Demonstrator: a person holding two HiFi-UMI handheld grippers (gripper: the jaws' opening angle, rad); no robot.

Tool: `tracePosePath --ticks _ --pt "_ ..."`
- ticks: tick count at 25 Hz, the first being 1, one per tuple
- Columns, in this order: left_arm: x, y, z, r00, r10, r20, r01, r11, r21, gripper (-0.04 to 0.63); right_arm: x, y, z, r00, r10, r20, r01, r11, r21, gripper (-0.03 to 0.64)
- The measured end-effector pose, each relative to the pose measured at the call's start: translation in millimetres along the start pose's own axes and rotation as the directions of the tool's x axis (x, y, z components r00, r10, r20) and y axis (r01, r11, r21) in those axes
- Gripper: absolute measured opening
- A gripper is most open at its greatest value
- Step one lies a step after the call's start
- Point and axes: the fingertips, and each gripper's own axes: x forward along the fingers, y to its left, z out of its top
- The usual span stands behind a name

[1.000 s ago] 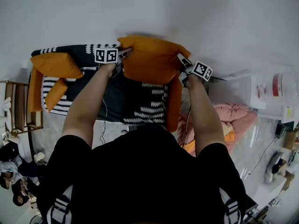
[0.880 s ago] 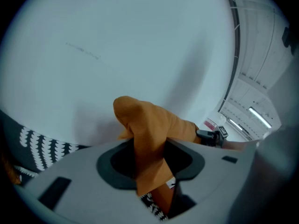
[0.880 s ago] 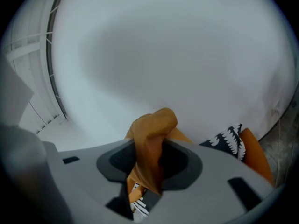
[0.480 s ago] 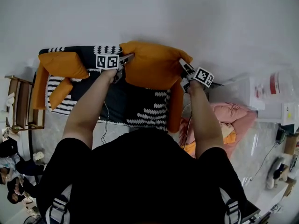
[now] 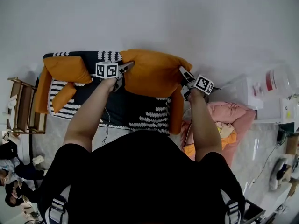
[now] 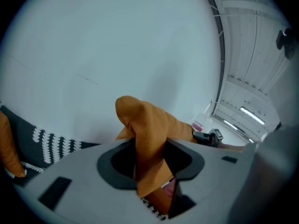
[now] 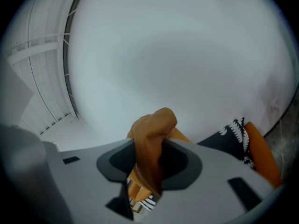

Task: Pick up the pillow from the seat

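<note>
An orange pillow (image 5: 154, 73) hangs in the air above the dark patterned seat (image 5: 126, 104), stretched between both grippers. My left gripper (image 5: 125, 68) is shut on the pillow's left corner, and a fold of orange fabric (image 6: 148, 146) sticks up through its jaws. My right gripper (image 5: 183, 73) is shut on the right corner, with the bunched fabric (image 7: 150, 146) pinched between its jaws. Each gripper points toward the white wall behind the seat.
A second orange pillow (image 5: 65, 68) lies at the seat's left end, by an orange armrest (image 5: 43, 90). An orange armrest (image 5: 176, 110) bounds the right end. A wooden side table (image 5: 23, 108) stands at far left. A pink cushion (image 5: 231, 118) and white containers (image 5: 275, 94) sit at right.
Both grippers have come toward me and risen with the pillow held between them, so it now hangs clear of the seat. The grips look unchanged.
</note>
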Motion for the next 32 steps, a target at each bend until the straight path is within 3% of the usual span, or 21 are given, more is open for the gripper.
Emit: tracePosePath --ticks 11,17,19,32 --pt "-40.1 -40.5 -1.8 0.997 -0.062 0.039 0.061 0.998 0.019 0.170 -34.2 46.4 -15.4 0.999 0.018 0.042 -0.017 0.999 -0.033 0.141" --pt "-61.8 -48.0 -12.6 0.998 -0.056 0.042 0.055 0.998 0.030 0.171 -47.7 65.3 -28.3 0.999 0.021 0.034 -0.019 0.998 -0.062 0.141" --pt "-66.3 -54.8 -18.2 0.996 -0.082 0.040 0.081 0.997 0.019 0.172 -52.8 68.1 -36.3 0.999 0.018 0.034 -0.016 0.998 -0.060 0.141" --pt "-83.9 -57.6 -49.1 0.997 -0.077 0.002 0.077 0.997 0.023 0.170 -79.6 71.1 -71.4 0.999 0.006 0.038 -0.006 1.000 -0.020 0.141"
